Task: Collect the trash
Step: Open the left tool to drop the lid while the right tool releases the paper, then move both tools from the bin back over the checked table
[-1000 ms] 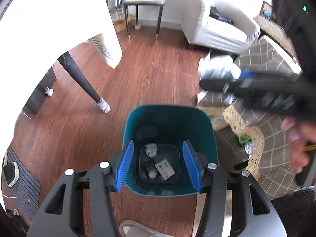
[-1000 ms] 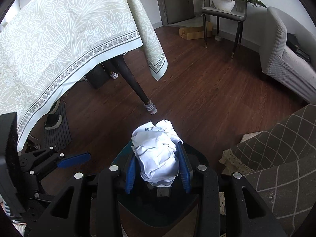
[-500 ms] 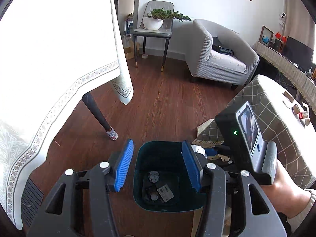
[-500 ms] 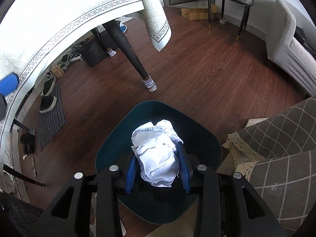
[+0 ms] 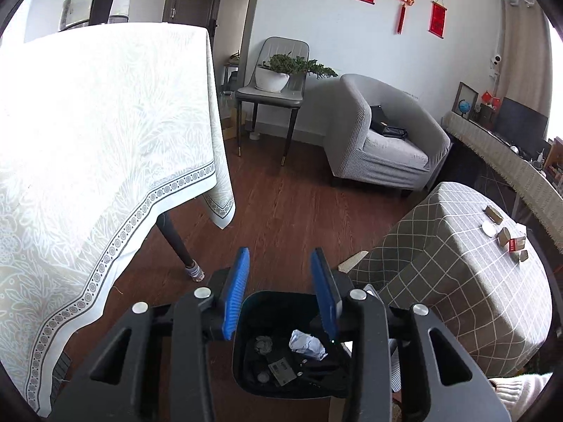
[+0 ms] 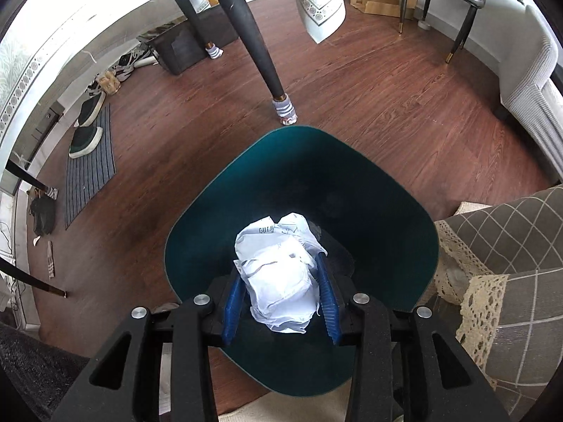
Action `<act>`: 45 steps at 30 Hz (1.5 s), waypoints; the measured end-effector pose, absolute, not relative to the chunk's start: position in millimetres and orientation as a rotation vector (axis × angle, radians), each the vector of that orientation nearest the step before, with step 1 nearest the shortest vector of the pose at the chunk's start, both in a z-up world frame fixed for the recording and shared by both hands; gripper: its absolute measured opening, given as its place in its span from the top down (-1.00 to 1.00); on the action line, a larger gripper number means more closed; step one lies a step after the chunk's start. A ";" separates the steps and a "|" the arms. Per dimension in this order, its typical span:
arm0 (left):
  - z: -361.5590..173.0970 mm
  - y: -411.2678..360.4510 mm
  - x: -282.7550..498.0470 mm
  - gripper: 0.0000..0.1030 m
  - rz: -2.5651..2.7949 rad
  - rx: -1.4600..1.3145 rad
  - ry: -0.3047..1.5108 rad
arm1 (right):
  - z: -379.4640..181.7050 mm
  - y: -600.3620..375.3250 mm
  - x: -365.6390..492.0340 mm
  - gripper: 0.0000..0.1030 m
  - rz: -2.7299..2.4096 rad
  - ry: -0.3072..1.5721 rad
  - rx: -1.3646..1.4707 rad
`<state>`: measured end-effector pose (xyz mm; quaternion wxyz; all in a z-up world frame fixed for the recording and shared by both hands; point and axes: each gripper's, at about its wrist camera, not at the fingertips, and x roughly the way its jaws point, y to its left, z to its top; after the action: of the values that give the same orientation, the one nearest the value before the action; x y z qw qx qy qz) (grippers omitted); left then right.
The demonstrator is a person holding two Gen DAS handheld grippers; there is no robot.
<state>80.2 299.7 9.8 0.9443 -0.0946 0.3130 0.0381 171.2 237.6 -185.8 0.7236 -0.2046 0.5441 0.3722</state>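
Right hand-held gripper (image 6: pixel 281 286) down over the teal bin (image 6: pixel 404 211), jaws just easing apart, crumpled paper (image 6: pixel 278 274) between the blue pads, contact hard to judge. Bin on the wood floor (image 6: pixel 369 81), just beside the checked surface's (image 5: pixel 457 263) corner. Left hand-held gripper (image 5: pixel 281 292) up above the bin, jaws just narrowing, nothing between them. More scraps (image 5: pixel 278 374) at the bin's bottom.

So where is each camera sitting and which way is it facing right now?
Left wrist: on the left gripper, looking forward and slightly down across the room; a sleeve shows.
Right wrist: on the right gripper, looking steeply down into the bin, crumpled paper between its fingers.
Shared: bin, paper, table leg.
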 end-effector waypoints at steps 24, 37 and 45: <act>56.1 272.8 84.7 0.26 0.080 -0.193 0.541 | -134.7 196.3 155.4 -0.21 0.875 1.081 -0.411; 84.2 226.8 91.0 0.02 0.027 -0.162 0.492 | -35.8 132.7 145.6 -0.04 0.869 0.858 -0.334; 84.4 182.8 104.6 -0.12 -0.043 -0.114 0.504 | 2.0 79.2 152.5 -0.04 0.781 0.779 -0.313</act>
<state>104.6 182.8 84.4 0.9666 -0.0564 0.2491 -0.0211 152.5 79.2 2.0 0.8401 -0.1481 0.3684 0.3697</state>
